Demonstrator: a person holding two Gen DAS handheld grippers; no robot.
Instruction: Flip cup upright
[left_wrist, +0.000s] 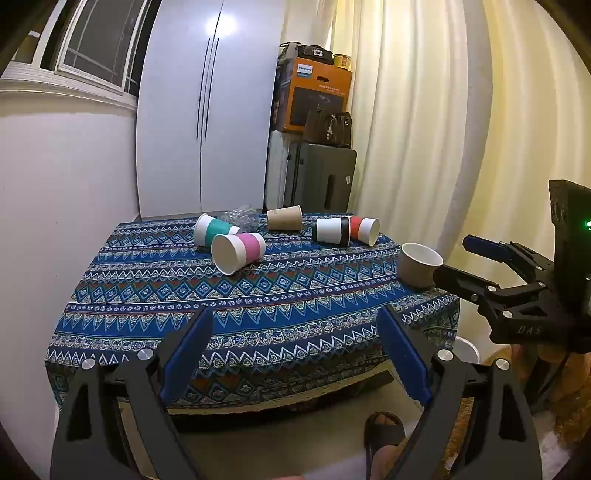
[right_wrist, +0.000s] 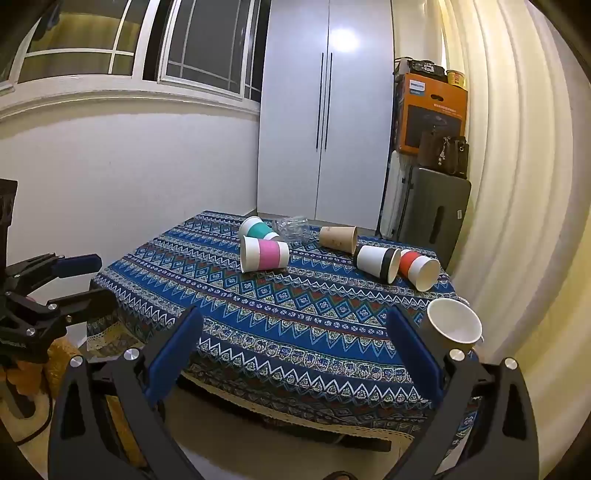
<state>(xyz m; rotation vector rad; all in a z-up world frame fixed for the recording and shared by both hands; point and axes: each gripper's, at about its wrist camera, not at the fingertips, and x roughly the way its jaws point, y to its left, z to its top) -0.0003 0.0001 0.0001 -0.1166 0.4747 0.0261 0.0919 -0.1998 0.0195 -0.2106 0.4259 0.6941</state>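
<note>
left wrist view: the left gripper (left_wrist: 295, 354) hangs spread and empty short of the table (left_wrist: 258, 317), where one brown cup (left_wrist: 419, 264) stands upright at the right edge and the pink-banded cup (left_wrist: 238, 252) lies tipped. right wrist view: the right gripper (right_wrist: 295, 354) is spread and empty too, so the step looks like choosing the next fallen cup; the black-banded cup (right_wrist: 377, 263) seems nearest, calling for a reach forward and a side grasp.

A table under a blue patterned cloth (right_wrist: 295, 317) carries seven cups. A teal-banded cup (right_wrist: 256, 229) and a pink-banded cup (right_wrist: 264, 254) lie on their sides at 11 o'clock, touching. A clear cup (right_wrist: 291, 227) and a brown cup (right_wrist: 338, 238) lie at 12. A black-banded cup (right_wrist: 376, 263) and a red-banded cup (right_wrist: 419, 268) lie at 1. A tan cup (right_wrist: 454, 326) stands upright at 3.
</note>
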